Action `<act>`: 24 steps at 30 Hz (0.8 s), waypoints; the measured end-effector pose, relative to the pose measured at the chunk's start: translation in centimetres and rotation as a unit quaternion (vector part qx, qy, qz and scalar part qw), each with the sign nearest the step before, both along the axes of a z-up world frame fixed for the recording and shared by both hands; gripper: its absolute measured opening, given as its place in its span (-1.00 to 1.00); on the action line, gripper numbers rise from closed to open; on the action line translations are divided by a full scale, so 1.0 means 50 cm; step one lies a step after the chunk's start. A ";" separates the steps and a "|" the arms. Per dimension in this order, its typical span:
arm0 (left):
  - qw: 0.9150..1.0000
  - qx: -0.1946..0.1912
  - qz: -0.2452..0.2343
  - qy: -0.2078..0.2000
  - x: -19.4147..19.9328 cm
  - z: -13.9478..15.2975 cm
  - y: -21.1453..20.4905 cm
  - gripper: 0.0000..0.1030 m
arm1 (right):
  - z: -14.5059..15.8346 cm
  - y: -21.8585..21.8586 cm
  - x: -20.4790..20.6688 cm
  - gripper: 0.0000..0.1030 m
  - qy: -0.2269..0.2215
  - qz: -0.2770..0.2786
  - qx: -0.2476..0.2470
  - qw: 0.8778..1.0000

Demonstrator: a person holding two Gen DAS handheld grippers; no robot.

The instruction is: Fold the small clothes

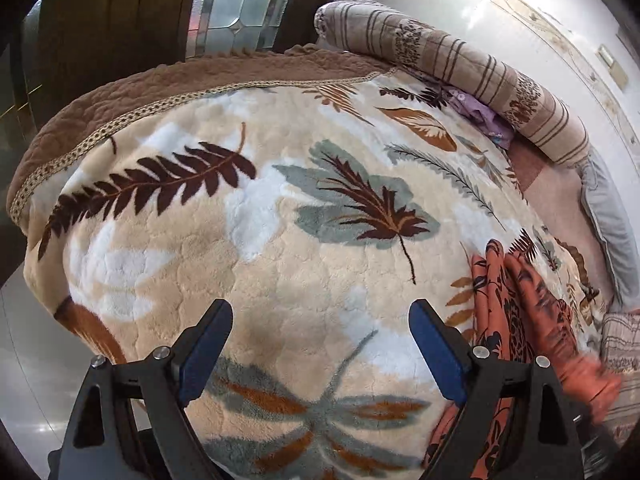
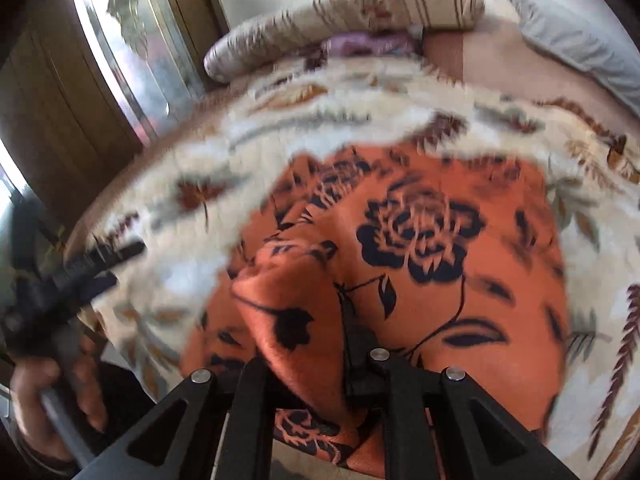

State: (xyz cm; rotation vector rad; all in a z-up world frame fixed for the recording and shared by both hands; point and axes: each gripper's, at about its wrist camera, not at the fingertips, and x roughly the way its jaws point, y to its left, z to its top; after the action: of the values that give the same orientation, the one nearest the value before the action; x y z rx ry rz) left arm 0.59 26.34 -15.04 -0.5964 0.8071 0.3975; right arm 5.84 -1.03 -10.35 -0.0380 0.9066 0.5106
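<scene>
Right gripper [image 2: 308, 344] clenched on the orange cloth [image 2: 432, 264]; left gripper [image 1: 320, 344] released, cloth to its right.

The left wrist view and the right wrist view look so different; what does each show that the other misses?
Only the left wrist view shows the left tongs up close, wide open over the leaf-print blanket, gripping nothing. Only the right wrist view shows the right tongs pinching a raised fold of the orange floral garment, and the hand holding the other tool. Both show the blanket, the garment and the striped rolled quilt.
</scene>
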 end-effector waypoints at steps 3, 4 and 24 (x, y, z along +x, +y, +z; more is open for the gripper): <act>1.000 -0.008 -0.006 -0.005 0.003 0.004 0.005 0.74 | 0.098 -0.016 0.010 -0.79 -0.033 -0.022 0.067 0.997; 1.000 -0.010 -0.007 -0.006 0.005 0.004 0.005 0.74 | 0.121 -0.017 0.007 -0.79 -0.045 -0.026 0.083 0.995; 1.000 -0.012 -0.012 0.002 0.005 -0.006 0.000 0.74 | 0.002 0.099 -0.091 -0.78 -0.056 0.040 0.033 0.997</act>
State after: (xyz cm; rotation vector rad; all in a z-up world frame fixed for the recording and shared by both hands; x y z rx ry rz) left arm 0.83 26.36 -15.35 -0.6077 0.8240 0.3672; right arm 1.31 3.94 -10.22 -0.0427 0.7810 0.6078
